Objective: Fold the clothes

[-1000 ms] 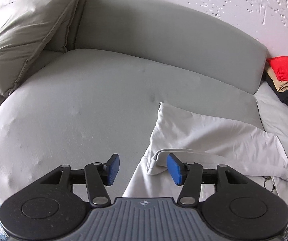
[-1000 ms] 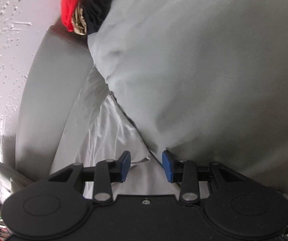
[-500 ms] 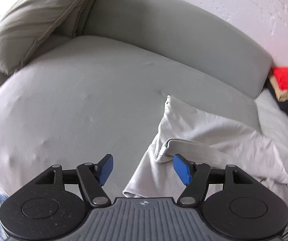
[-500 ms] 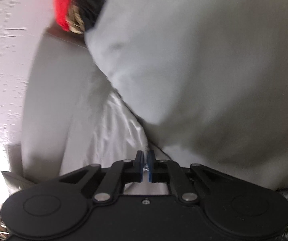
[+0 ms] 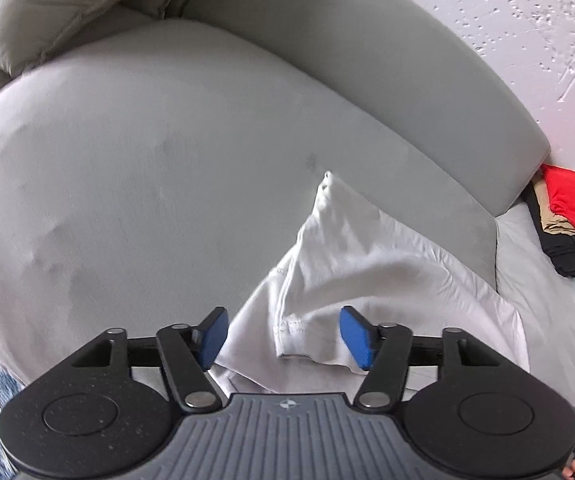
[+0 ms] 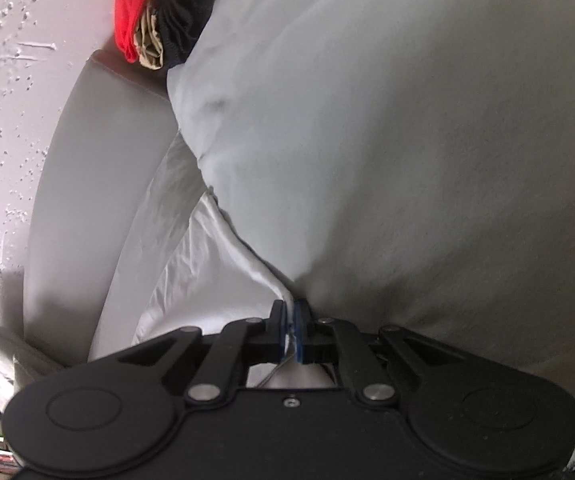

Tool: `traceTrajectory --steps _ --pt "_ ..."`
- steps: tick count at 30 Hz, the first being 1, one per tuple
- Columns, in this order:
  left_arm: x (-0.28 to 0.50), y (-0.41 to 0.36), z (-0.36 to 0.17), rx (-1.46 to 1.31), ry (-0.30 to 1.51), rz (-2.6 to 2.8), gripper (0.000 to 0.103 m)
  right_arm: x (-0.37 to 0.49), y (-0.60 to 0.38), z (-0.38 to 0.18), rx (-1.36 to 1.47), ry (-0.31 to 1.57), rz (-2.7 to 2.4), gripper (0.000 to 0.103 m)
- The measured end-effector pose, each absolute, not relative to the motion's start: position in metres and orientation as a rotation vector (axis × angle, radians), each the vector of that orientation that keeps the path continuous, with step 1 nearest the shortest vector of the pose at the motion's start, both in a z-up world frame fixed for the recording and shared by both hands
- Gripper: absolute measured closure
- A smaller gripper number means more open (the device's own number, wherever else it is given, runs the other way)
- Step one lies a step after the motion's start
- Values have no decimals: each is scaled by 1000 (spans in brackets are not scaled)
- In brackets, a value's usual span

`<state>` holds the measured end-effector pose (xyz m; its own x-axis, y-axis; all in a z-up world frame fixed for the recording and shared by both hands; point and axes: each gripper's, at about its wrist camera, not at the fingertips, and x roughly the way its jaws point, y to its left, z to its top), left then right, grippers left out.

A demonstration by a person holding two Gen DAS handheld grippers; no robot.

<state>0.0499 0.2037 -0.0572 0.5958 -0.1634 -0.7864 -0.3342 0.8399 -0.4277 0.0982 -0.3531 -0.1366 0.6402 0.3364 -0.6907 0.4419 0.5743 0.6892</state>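
White garment [image 5: 371,264], pale cotton with a stitched hem, lies spread on the grey sofa seat [image 5: 147,184], its near part bunched and one hemmed flap doubled over on itself. The right gripper [image 6: 290,330] is pinched tight on a thin edge of that cloth at the seam between two cushions. The left gripper [image 5: 283,334] hangs with its blue pads wide apart, the hemmed flap lying between them but not touching either pad.

Judging by this, the step in hand is getting a second hold on the cloth. To do it well, the left pads should close on the hem itself, not a loose bunch, taking every layer of the flap, so that both holds can pull the edge straight before it is laid over.

A pile of red, tan and black clothes [image 5: 567,220] sits at the far right end of the sofa, well apart.

No brand, label or writing can be read anywhere.
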Motion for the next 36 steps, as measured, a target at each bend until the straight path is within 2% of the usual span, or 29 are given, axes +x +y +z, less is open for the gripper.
traceTrajectory --steps 2,13,16,17,21,25,33,36 --pt "52 203 -61 -634 959 83 60 97 -355 -139 1012 910 -64 99" --pt "65 207 -85 -745 1021 102 60 95 -354 -143 1019 899 -36 99" --pt "66 208 -87 -774 1018 96 75 95 -354 -143 1023 899 -35 99" --pt "65 208 -86 -788 1013 91 78 95 -355 -144 1025 899 -34 99" --pt "60 211 -88 -848 991 74 77 95 -356 -144 1035 899 -27 99" --pt "57 213 -94 -907 974 63 69 95 -356 -145 1034 903 -22 99" --pt "54 222 -104 -1010 931 62 70 95 -357 -147 1044 902 -14 98" --pt "57 220 -106 -994 949 73 84 95 -358 -148 1051 901 -11 98"
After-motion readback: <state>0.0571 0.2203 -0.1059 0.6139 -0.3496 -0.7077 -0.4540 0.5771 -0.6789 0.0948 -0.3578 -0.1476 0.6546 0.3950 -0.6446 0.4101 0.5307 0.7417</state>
